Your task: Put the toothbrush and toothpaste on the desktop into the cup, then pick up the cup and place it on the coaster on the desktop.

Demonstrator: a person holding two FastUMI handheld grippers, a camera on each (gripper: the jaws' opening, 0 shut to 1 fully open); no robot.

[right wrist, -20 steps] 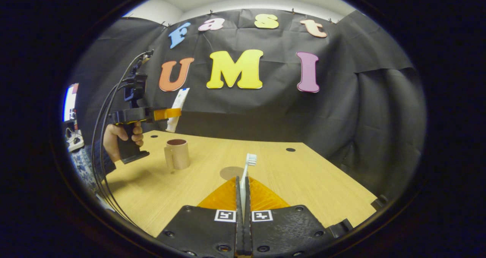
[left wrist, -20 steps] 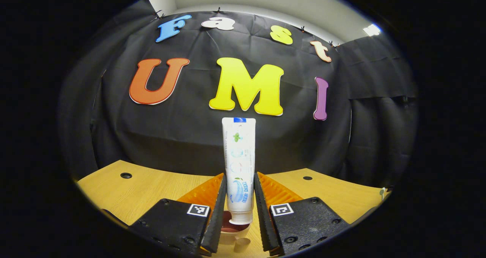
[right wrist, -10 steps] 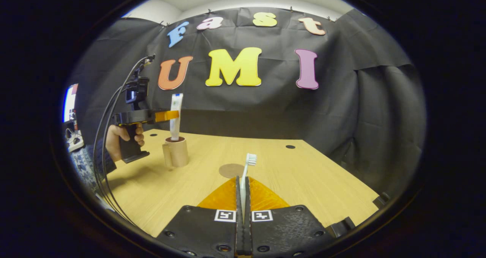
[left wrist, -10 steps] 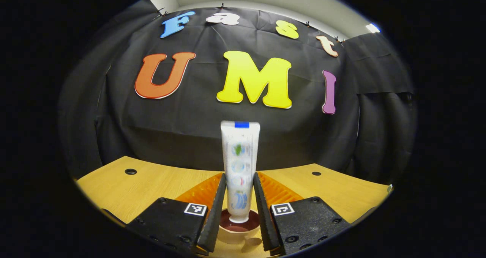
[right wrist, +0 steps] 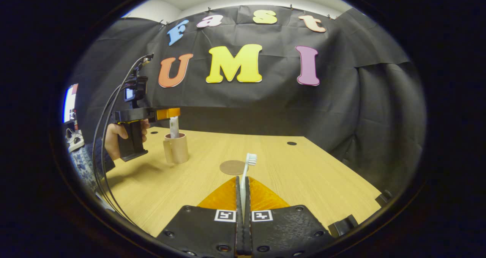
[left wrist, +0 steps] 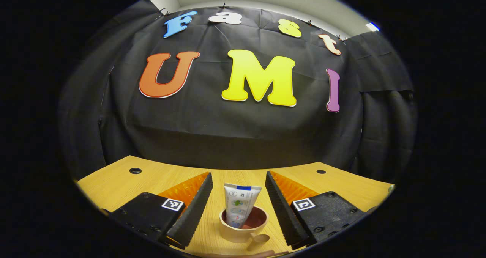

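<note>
Tan plastic cup (left wrist: 243, 227) stands on the wooden desktop (right wrist: 303, 182), directly below and between the spread fingers of the left gripper (left wrist: 238, 206); neither finger touches anything. Toothpaste (left wrist: 240, 205) sits in the cup, tube upright with a slight lean, its flat crimped end sticking above the rim.

Right gripper (right wrist: 243, 208) is clamped on the toothbrush (right wrist: 246, 174). The brush's long axis runs forward along the fingers and rises, bristle head up and away from the camera.

Key relation: in the right gripper view the cup (right wrist: 175, 148) lies forward and to the left of the held brush, well apart, on the left gripper's (right wrist: 167, 114) side. The round brown coaster (right wrist: 232, 167) lies flat just beyond the brush head, nearer to the right gripper than the cup is. Judged: getting the brush into the cup calls for a carry leftward and a tip toward vertical; the left gripper hangs right over the cup mouth and could obstruct that path.

View differences: the left gripper view gives the cup's interior and its handle (left wrist: 257, 241) toward the camera. The right gripper view gives the coaster, the cup-to-coaster spacing, and the hand (right wrist: 114, 138) holding the left gripper.
</note>
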